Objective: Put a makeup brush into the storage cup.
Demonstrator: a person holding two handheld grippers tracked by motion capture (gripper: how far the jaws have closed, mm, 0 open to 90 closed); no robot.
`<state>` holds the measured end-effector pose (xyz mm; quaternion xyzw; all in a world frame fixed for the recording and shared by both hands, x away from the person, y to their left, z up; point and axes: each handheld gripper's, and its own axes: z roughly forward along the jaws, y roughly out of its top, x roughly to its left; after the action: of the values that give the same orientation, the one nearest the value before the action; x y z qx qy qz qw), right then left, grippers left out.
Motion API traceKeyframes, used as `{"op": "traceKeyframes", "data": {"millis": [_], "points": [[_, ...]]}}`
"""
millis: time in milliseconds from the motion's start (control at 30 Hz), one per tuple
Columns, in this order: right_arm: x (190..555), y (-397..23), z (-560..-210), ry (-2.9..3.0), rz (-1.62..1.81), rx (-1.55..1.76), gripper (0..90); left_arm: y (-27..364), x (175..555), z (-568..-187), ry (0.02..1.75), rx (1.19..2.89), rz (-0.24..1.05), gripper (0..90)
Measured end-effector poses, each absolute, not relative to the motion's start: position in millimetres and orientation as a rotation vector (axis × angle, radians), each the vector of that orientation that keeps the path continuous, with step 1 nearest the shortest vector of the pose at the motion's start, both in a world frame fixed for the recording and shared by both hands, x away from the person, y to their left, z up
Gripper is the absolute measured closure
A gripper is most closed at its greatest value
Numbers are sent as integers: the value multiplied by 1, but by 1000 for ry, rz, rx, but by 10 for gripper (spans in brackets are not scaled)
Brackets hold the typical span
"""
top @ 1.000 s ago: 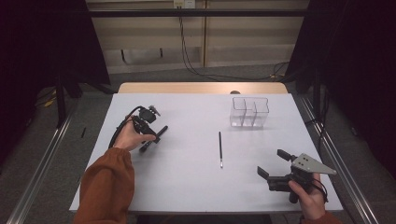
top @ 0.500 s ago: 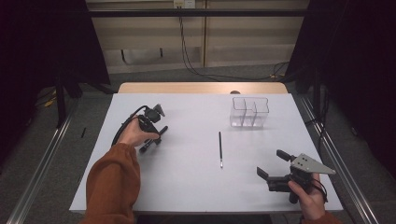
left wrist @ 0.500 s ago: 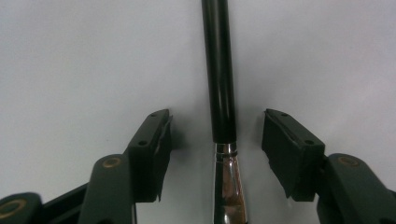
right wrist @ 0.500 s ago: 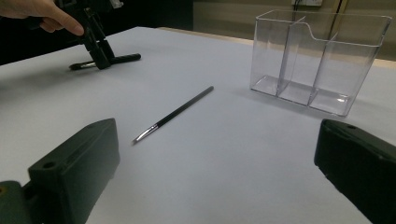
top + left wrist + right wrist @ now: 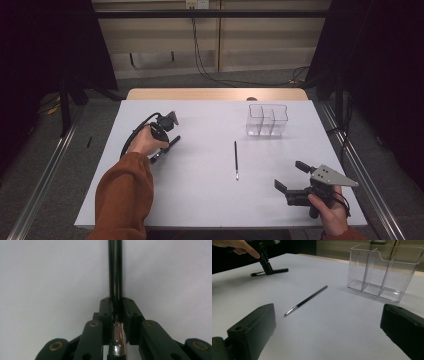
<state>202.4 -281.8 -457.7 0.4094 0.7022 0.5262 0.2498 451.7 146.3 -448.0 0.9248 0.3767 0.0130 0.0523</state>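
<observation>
A thick black brush (image 5: 115, 270) with a silver ferrule lies on the white table (image 5: 200, 200) at the left. My left gripper (image 5: 117, 312) points down on it, and its jaws have just been closing; the pads now press on the handle near the ferrule. From above, the left gripper (image 5: 164, 146) stands over this brush (image 5: 172, 143). A thin black brush (image 5: 235, 159) lies loose mid-table. My right gripper (image 5: 291, 176) hovers open at the front right, nothing between its jaws. It faces the thin brush (image 5: 307, 300) and the left gripper (image 5: 266, 267) farther off.
A clear three-compartment organiser (image 5: 267, 120) stands at the back right of the table, seemingly empty (image 5: 384, 270). The person's orange sleeve (image 5: 125, 200) reaches in from the front left. Metal rails run along both table sides.
The left gripper's jaws have closed onto the thick brush on the table. The left hand shifted slightly. The right gripper has stayed in place.
</observation>
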Motion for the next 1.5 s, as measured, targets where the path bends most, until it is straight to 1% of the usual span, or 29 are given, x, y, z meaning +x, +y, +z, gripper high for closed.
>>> {"op": "traceKeyframes", "data": {"millis": [367, 567, 600, 667, 933, 1067, 1100, 1267, 1433, 1500], "points": [[203, -282, -458, 1914, 1432, 1117, 0, 155, 450, -446, 1146, 2749, 31, 789], [203, -282, -458, 1915, 1434, 1119, 0, 163, 448, -446, 1118, 2713, 22, 790], [203, -282, -458, 1915, 1433, 1121, 0, 164, 447, -445, 1129, 2695, 38, 790], [203, -282, -458, 1917, 1431, 1121, 0, 167, 447, -442, 1133, 2675, 21, 790], [204, -281, -458, 1914, 1430, 1122, 0, 174, 444, -430, 1135, 2568, 22, 791], [204, -282, -458, 1914, 1430, 1122, 0, 177, 440, -423, 1075, 2532, 55, 791], [203, -282, -458, 1913, 1428, 1122, 0, 179, 438, -420, 1064, 2498, 64, 791], [203, -282, -458, 1912, 1429, 1124, 0, 187, 432, -416, 1041, 2423, 93, 791], [204, -282, -458, 1911, 1430, 1124, 0, 197, 426, -418, 1028, 2317, 103, 791], [204, -282, -458, 1912, 1430, 1124, 0, 200, 423, -418, 1006, 2290, 85, 791]]}}
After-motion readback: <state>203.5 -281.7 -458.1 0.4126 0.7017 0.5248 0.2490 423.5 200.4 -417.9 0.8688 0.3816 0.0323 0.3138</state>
